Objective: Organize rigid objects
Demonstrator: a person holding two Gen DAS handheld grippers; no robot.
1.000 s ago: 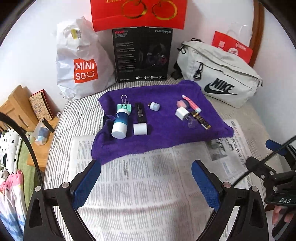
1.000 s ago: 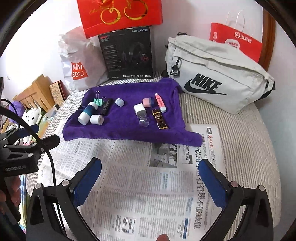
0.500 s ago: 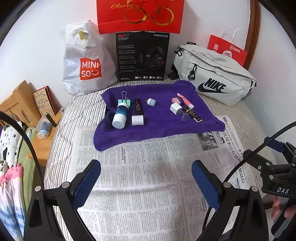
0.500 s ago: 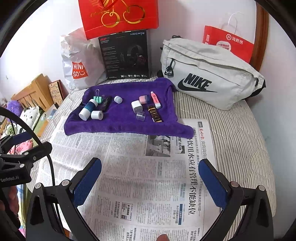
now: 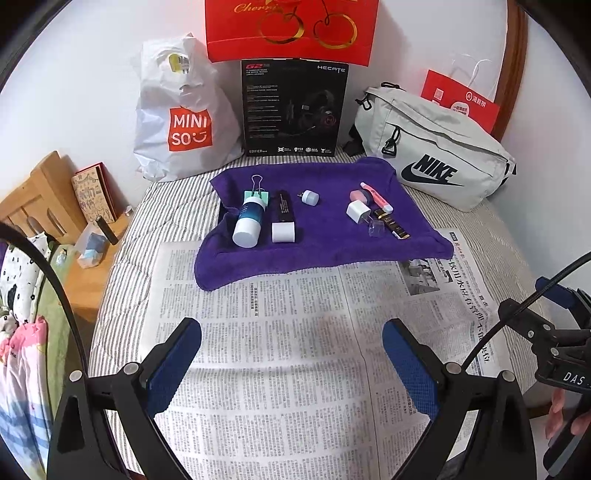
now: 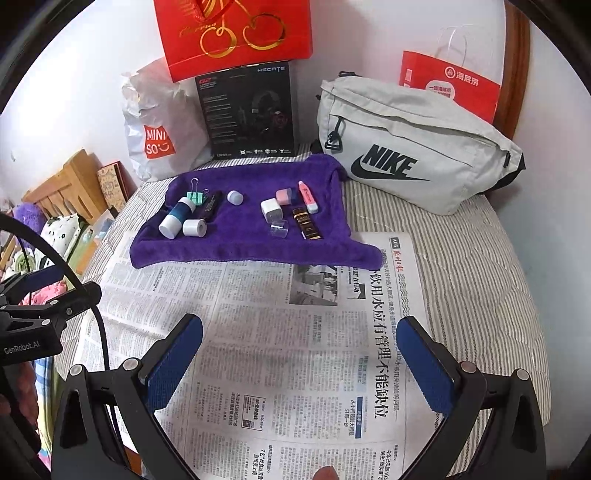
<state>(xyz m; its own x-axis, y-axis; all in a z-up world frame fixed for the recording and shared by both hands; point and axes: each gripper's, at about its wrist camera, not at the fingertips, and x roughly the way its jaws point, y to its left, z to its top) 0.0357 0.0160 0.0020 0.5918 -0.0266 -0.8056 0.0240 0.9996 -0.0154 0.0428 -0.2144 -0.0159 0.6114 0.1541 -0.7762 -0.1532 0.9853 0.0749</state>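
A purple towel [image 5: 325, 236] [image 6: 243, 243] lies on the bed with several small objects on it: a white and blue bottle [image 5: 249, 221] [image 6: 176, 218], a green binder clip [image 5: 258, 192], a black tube [image 5: 283, 205], a white roll [image 5: 283, 232] [image 6: 194, 228], a white charger cube [image 5: 357, 211] [image 6: 270, 210], a pink highlighter [image 5: 376, 196] [image 6: 307, 196], a clear cap [image 5: 376, 229] and a dark lip balm [image 5: 391, 228]. My left gripper [image 5: 291, 354] and right gripper [image 6: 301, 354] are open and empty above the newspaper [image 5: 295, 332] [image 6: 277, 332], short of the towel.
A grey Nike bag [image 5: 432, 162] [image 6: 413, 147], a black headset box [image 5: 293, 110], a white Miniso bag [image 5: 181, 114] and red paper bags [image 5: 291, 29] stand against the wall. A wooden bedside stand [image 5: 55, 206] is at the left.
Both grippers have drawn back from the towel, so the objects look smaller and farther. The jaws stayed open. Nothing on the towel moved.
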